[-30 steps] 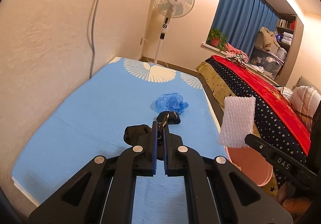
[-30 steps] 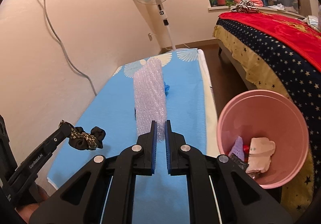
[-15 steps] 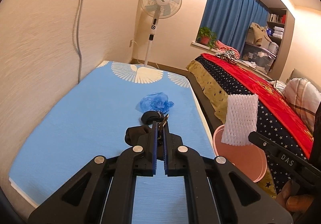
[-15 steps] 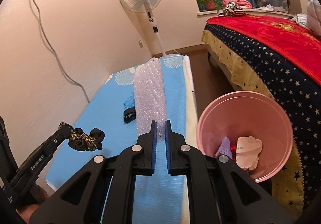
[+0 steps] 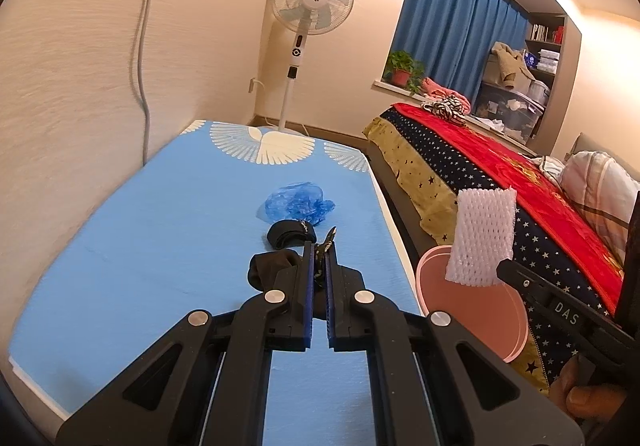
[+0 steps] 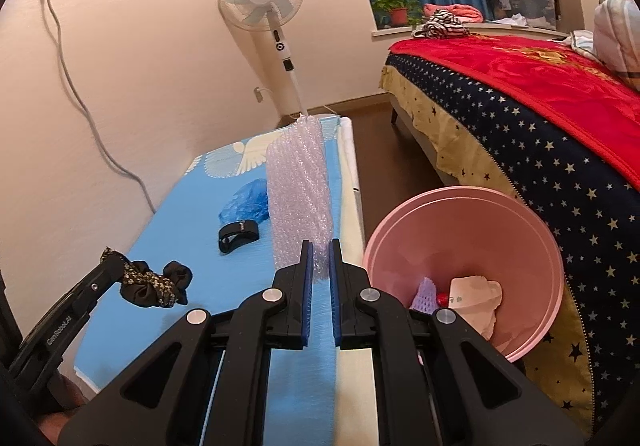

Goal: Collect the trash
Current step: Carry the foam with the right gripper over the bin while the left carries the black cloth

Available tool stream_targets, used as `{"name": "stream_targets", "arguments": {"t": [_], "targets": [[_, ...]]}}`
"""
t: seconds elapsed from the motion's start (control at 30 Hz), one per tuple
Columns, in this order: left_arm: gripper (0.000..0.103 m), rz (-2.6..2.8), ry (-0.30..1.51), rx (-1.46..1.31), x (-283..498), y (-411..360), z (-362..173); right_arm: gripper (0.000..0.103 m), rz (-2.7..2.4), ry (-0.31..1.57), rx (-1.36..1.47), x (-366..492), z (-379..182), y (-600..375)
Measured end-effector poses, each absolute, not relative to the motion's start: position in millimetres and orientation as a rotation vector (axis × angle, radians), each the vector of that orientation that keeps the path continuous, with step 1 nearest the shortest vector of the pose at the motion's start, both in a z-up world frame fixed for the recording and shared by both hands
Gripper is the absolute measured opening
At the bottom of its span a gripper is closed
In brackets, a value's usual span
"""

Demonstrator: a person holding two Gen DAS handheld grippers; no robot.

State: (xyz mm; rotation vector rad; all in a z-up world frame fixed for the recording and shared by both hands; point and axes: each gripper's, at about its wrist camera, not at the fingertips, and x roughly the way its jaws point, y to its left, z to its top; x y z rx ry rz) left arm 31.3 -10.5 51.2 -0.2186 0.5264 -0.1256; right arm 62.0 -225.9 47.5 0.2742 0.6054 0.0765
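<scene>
- The right tongs pinch a strip of bubble wrap, which sticks up beside the pink bin on the floor.
- Move the wrap right over the bin first, then let go, so it falls inside.
- The left tongs are squeezed on a dark scrunchie above the blue surface.
- Keep it held and bring it to the bin next.
- A blue bag and a black band lie on the surface.

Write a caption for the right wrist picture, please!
Right gripper holds bubble wrap beside the pink bin.
</scene>
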Motion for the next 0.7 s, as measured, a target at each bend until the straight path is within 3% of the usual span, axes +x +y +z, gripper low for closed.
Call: {"name": "stream_targets", "arguments": {"t": [0.7], "targets": [[0.005, -0.175, 0.544, -0.189, 51, -32, 42, 0.008, -0.025, 0.606, 0.288, 73, 39, -248]]}}
